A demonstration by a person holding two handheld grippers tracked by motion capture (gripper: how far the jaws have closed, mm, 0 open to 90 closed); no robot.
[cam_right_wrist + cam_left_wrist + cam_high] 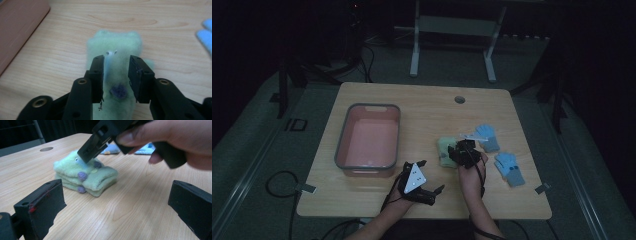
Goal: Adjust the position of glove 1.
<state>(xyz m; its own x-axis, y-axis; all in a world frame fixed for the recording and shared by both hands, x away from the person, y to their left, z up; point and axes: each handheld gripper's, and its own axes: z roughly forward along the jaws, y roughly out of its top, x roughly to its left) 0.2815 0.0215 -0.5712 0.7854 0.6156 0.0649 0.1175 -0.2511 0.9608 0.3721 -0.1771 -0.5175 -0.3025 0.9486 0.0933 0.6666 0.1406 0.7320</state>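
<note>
Right gripper (116, 75) jaws parted over green fuzzy socks (113, 47) — wooden table (62, 50), pads apart.

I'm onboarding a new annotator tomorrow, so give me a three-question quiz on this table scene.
1. True or false: the right gripper is above the green fuzzy socks.
2. What colour are the gloves lying to the right of the socks? A red, B blue, C black.
3. Fill in: the pink bin sits on the ____ side of the table in the high view.

Key: 1 true; 2 B; 3 left.
</note>
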